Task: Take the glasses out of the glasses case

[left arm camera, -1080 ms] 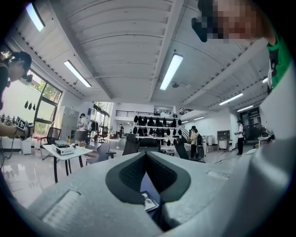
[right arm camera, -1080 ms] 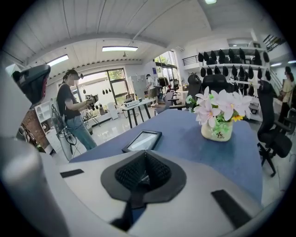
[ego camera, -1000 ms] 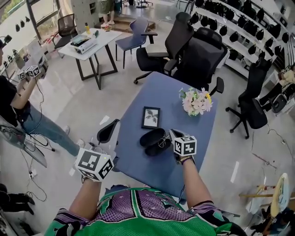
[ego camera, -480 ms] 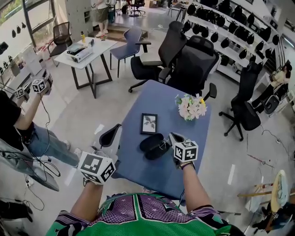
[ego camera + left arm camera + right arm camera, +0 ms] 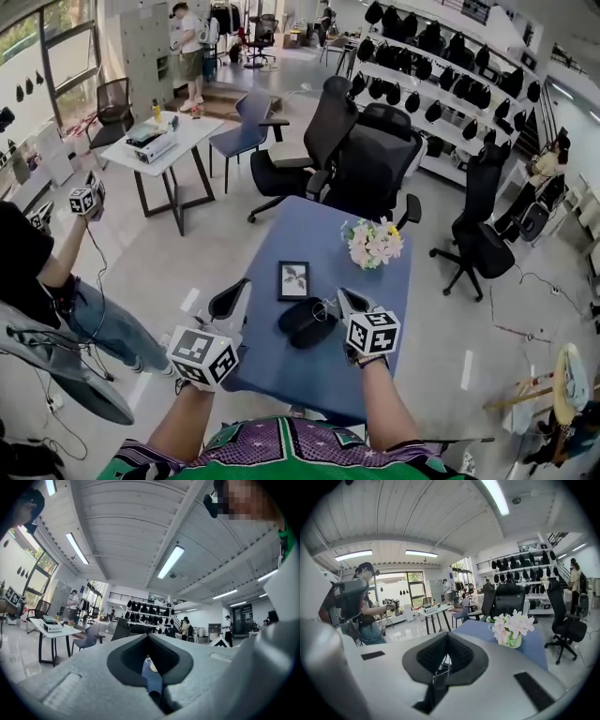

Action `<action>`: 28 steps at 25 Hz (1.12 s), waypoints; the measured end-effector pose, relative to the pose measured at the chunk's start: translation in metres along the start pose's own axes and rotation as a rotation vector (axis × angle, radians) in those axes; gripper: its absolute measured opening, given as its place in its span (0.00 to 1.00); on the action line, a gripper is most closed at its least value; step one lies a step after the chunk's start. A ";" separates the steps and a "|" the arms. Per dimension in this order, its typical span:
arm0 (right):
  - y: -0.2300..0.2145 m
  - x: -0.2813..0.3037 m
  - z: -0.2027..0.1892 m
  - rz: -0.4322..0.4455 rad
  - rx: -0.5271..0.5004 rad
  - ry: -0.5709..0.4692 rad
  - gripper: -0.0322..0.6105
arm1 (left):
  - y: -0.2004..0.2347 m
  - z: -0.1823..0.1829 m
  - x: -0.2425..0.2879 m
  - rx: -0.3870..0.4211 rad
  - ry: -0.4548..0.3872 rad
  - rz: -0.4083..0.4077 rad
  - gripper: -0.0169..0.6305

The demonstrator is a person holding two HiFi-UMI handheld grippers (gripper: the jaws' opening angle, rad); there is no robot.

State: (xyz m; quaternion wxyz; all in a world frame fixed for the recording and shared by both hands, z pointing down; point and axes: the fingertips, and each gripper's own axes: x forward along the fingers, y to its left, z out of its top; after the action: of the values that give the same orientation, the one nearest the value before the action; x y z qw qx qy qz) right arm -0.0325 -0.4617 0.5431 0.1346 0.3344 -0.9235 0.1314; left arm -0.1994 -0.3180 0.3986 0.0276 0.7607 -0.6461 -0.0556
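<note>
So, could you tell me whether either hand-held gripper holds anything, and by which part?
The right hand-held gripper pinches the glasses by a thin metal part; the left hand-held gripper holds nothing.

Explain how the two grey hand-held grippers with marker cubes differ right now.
The right gripper is shut on the thin wire-framed glasses; the left gripper holds nothing. The right gripper is over the blue table beside the black oval glasses case; the left gripper hangs at the table's left edge. Both have their jaws together.
</note>
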 end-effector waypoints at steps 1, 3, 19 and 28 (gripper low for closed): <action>0.002 -0.005 0.006 -0.003 -0.002 -0.014 0.05 | -0.002 0.001 0.001 -0.001 -0.001 -0.009 0.05; 0.005 -0.016 0.017 -0.007 -0.001 -0.042 0.05 | -0.006 0.002 0.005 0.001 -0.002 -0.028 0.05; 0.019 -0.113 0.080 -0.066 0.022 -0.253 0.05 | -0.051 0.009 0.032 0.001 -0.013 -0.187 0.05; 0.030 -0.151 0.095 -0.105 0.048 -0.349 0.05 | -0.065 0.018 0.022 0.006 -0.040 -0.243 0.05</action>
State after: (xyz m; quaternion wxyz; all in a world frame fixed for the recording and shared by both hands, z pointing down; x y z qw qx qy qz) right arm 0.0438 -0.3831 0.3996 -0.0287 0.4031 -0.9107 0.0861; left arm -0.1345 -0.3288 0.3719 0.0053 0.8321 -0.5499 -0.0715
